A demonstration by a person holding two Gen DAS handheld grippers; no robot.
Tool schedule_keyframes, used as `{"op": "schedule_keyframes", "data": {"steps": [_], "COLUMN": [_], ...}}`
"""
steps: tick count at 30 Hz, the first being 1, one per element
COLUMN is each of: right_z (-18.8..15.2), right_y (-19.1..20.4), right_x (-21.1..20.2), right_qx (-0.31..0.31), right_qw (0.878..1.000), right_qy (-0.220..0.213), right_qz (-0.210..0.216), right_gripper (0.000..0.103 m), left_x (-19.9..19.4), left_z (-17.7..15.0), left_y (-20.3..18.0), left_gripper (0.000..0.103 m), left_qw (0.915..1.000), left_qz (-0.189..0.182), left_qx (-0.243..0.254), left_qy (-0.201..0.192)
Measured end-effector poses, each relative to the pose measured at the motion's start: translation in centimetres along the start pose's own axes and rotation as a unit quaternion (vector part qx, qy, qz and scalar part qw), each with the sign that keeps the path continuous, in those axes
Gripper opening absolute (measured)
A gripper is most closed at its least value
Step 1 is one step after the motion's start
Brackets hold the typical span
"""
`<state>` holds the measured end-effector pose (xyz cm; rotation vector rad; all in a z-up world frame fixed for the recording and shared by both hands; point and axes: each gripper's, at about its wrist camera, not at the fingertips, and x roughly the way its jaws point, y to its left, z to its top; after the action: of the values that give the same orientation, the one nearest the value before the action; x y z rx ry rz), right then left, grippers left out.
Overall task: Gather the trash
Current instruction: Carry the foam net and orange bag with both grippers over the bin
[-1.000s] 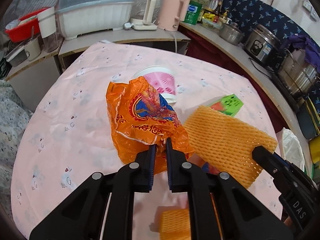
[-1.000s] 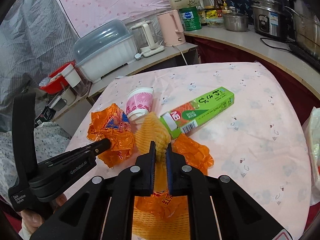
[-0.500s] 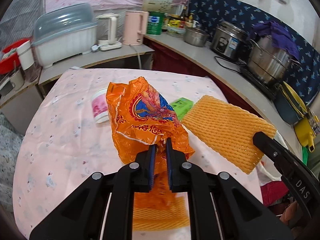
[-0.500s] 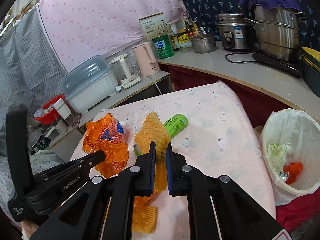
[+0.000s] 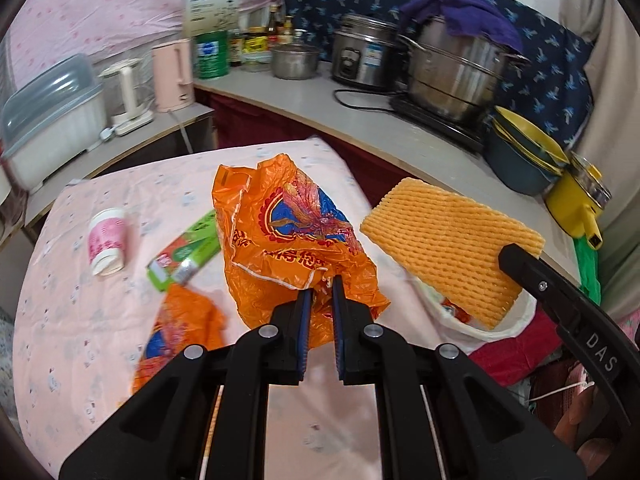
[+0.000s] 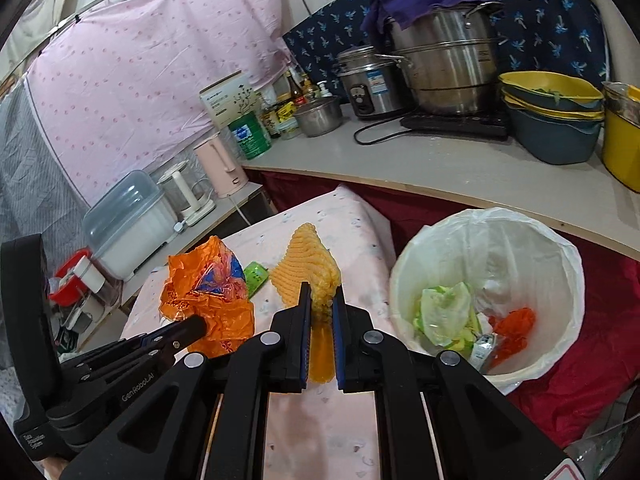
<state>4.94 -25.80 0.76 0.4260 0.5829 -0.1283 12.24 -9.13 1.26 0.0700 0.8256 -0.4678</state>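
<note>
Orange bag [image 5: 288,240] in left hand-held gripper [image 5: 319,292], just inside table edge [image 5: 340,160].

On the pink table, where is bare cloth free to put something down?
Free: the cloth left of and in front of the paper cup, and the near strip by the left gripper. Crowded: the middle, where the green box and a second orange wrapper lie together.
</note>
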Motion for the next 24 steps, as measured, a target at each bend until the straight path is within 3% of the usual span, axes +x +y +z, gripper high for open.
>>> {"op": "schedule_keyframes", "data": {"steps": [14, 24], "right_z": [0.4, 0.1], "right_y": [-10.7, -15.4], "right_x": [-4.3, -5.6], "right_qx": [0.076, 0.113], "right_qw": [0.994, 0.988], "right_qy": [-0.040, -0.050], "right_qz": [-0.071, -0.097], "right_gripper": [0.009, 0.009], "left_x": [2.7, 4.5], "left_z": [0.0, 0.1], "left_y": [-11.9, -16.6], "left_gripper": [0.010, 0.010], "left_qw": [0.9939, 0.9872], "left_qz": [-0.050, -0.087], "left_qx": [0.096, 0.128], "left_qy": [0.020, 0.036]}}
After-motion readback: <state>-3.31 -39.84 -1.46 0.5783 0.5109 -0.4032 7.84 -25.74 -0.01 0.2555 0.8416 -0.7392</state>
